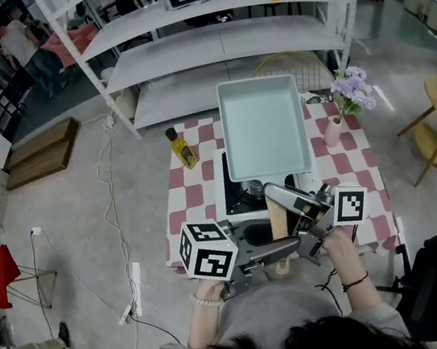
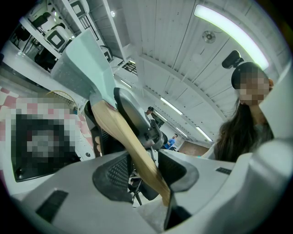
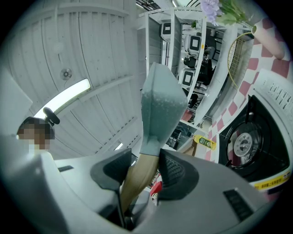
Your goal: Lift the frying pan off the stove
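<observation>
Pan: pale teal rectangular frying pan [image 1: 264,126], held above white single-burner stove [image 1: 224,200].
Left gripper [image 2: 139,171]: fingers clamped on pan's wooden handle [image 2: 123,137].
Right gripper [image 3: 145,171]: fingers clamped on same handle.

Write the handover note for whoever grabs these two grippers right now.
Left gripper: shut on the wooden handle, near its free end.
Right gripper: shut on the same handle, closer to the pan.
Frying pan: held in the air over the stove, which sits on the checkered table. The burner is bare.
Done: the pan is off the stove.
Left: probably just keep both grips firm and the pan level.
</observation>
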Demonstrator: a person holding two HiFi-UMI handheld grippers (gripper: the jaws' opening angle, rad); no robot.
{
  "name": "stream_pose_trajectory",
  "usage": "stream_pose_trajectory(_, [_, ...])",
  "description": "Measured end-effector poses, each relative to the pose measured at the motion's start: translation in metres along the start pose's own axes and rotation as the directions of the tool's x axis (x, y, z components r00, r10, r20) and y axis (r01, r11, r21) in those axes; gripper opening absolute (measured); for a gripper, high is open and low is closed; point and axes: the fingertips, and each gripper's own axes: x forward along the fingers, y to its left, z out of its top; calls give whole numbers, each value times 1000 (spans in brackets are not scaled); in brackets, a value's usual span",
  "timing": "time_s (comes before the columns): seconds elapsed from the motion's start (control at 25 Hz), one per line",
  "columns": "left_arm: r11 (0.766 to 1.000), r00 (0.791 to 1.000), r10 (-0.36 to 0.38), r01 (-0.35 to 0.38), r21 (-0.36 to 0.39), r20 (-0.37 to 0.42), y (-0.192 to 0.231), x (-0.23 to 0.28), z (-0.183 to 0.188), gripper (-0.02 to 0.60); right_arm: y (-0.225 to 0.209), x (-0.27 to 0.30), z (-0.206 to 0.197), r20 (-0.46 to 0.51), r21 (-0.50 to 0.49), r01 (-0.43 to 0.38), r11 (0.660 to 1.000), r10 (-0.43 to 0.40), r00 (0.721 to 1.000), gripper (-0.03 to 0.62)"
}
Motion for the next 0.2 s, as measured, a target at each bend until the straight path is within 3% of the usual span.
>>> stream_pose_trajectory(0.2, [1000, 1000, 1, -1, -5, -1, 2, -1, 0, 181, -2, 2, 0, -1, 1, -5, 1000, 5, 1000, 198])
